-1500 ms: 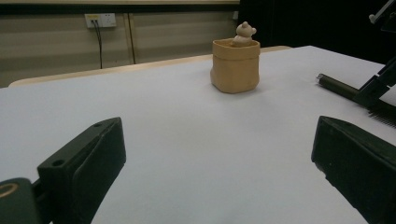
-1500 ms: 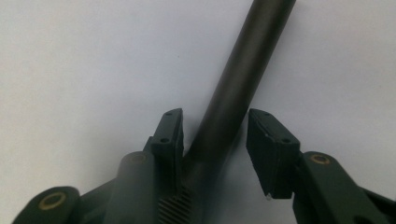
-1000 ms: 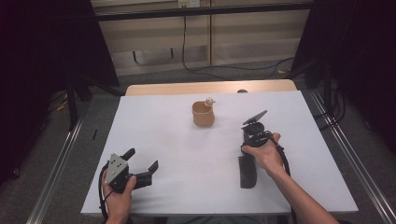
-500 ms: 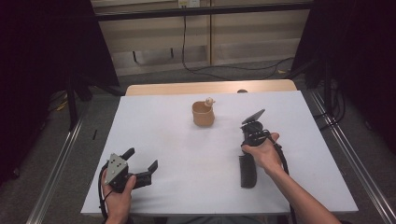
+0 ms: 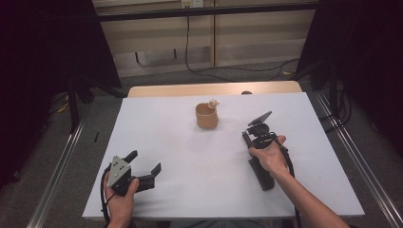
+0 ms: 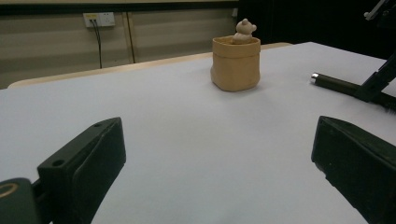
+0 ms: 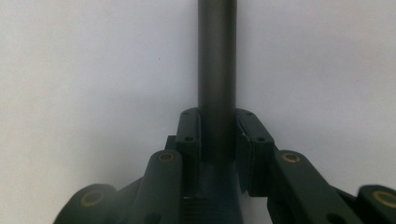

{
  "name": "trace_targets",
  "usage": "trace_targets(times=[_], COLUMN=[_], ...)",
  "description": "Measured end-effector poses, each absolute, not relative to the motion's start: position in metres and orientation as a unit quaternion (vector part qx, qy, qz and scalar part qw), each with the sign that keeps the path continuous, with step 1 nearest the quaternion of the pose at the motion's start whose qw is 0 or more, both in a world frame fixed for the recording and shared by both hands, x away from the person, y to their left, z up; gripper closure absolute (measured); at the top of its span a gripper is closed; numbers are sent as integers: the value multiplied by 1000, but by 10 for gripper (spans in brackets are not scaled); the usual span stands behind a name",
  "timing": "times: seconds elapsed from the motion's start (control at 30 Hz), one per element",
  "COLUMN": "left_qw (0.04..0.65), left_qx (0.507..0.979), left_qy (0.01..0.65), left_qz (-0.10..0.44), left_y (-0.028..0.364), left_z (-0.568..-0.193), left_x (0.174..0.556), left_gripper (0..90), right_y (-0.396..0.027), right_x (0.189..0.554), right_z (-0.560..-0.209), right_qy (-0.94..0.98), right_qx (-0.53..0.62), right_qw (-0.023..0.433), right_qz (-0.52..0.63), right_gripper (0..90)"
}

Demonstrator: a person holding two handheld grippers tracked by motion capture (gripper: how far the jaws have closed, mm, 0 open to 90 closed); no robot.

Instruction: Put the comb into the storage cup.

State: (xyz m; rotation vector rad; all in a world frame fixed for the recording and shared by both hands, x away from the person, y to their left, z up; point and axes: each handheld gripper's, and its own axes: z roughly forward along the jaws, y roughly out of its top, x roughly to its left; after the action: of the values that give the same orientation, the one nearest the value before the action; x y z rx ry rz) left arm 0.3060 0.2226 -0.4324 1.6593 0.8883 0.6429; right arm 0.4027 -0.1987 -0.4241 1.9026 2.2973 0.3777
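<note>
Two grippers on the table, only one busy. R gripper [image 5: 250, 140] is clamped on the dark rod [image 5: 263, 175]: in the right gripper view the pads sit tight on both sides of the shaft [image 7: 216, 56]. Jaws have just been closing, w/ the rod between them.

Key relation: the rod's long axis runs straight out ahead between the R jaws, along the gripper's own line of sight, so the grip is across the width, not end-on. In the high view the rod lies flat on the white table [image 5: 190, 199], right of centre. Its thick end is toward the person under the R hand, and its thin end points away. The left gripper view shows that thin, silver-tipped end [image 6: 322, 79] aimed roughly at the tan pot [image 5: 206, 116], but well apart from it.

L gripper [image 5: 144, 161] sits at the near-left corner, jaws wide apart, nothing between them, well away from the rod. The pot w/ a small bear figure [image 6: 244, 31] in it is ahead of the L gripper, far off.

Judgement: R hand is much the nearer, so the next move is probably a lift or swing of the rod. The thick rear end may drag or tip, since the grip looks forward of the middle.
</note>
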Motion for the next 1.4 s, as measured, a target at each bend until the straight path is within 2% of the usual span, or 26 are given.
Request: trace_targets(times=[0.2, 0.63, 0.97, 1.4], left_qw=[546, 546, 547, 541], left_qx=[699, 700, 699, 703], left_qy=[375, 373, 374, 374], left_qz=[270, 270, 268, 271], left_y=[224, 223, 223, 225], left_z=[-433, -432, -433, -432], left_x=[306, 306, 306, 306], left_gripper=[32, 31, 31, 30], right_y=[-207, -215, -227, -234], right_x=[405, 401, 389, 374], right_z=[-423, -412, -388, -377], right_qy=[752, 745, 753, 766], right_qx=[642, 641, 609, 553], right_qw=[43, 29, 41, 73], right_qz=[145, 183, 246, 320], right_gripper=[727, 728, 728, 728])
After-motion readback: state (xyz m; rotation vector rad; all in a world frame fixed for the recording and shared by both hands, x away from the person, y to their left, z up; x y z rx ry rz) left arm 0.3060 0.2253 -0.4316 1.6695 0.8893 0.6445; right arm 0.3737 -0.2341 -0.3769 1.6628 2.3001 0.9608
